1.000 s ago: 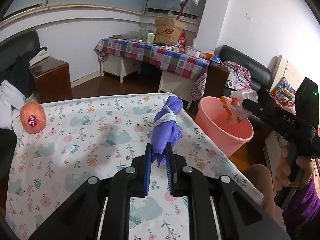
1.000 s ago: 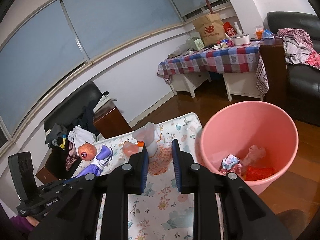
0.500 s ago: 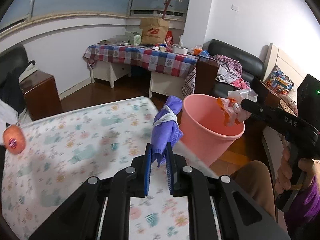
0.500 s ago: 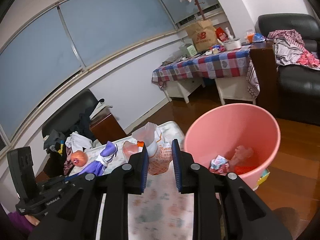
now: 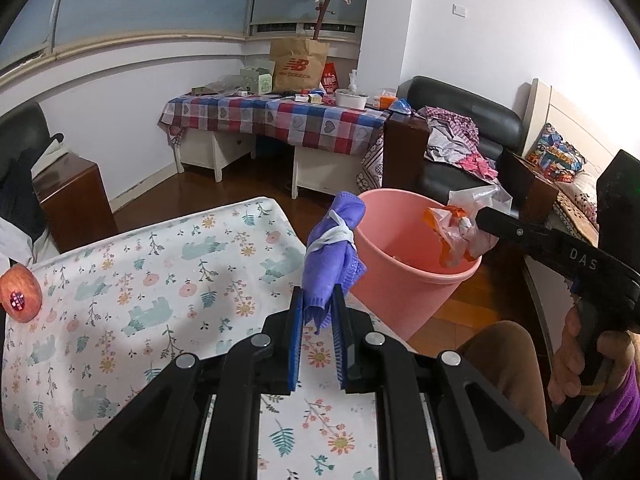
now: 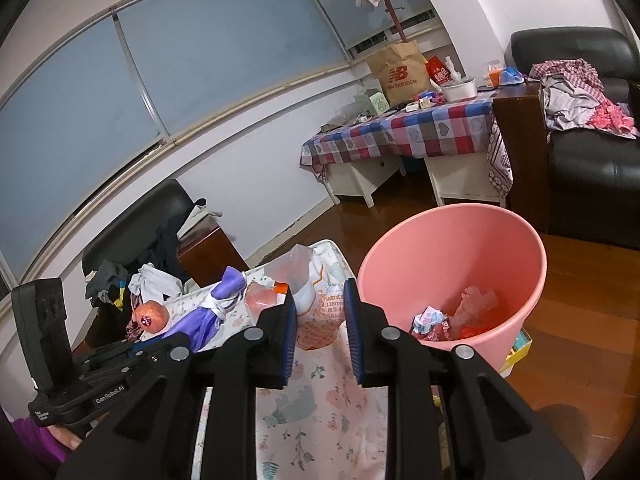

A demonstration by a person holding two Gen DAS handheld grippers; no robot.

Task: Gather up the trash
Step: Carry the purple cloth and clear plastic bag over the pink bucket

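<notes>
My left gripper point(image 5: 316, 316) is shut on a purple cloth bundle point(image 5: 332, 252) tied with a white band, held above the table's right edge next to the pink bin point(image 5: 404, 280). My right gripper point(image 6: 320, 312) is shut on a crumpled clear and orange plastic bag point(image 6: 316, 304). In the left wrist view the bag point(image 5: 460, 236) hangs over the bin's rim. The bin point(image 6: 480, 240) holds crumpled paper and red wrappers point(image 6: 452, 320). The purple bundle also shows in the right wrist view point(image 6: 212, 308).
A floral-cloth table point(image 5: 160, 280) lies below, with a red apple point(image 5: 18, 296) at its left edge. A checkered table point(image 5: 280, 120) with a paper bag stands behind. A black sofa point(image 5: 460, 148) with clothes is at the right, a dark cabinet point(image 5: 72, 200) at the left.
Both grippers have swung to the right with their loads, away from the table's middle. The pink bin is now closer and the plastic bag hangs over its rim.
</notes>
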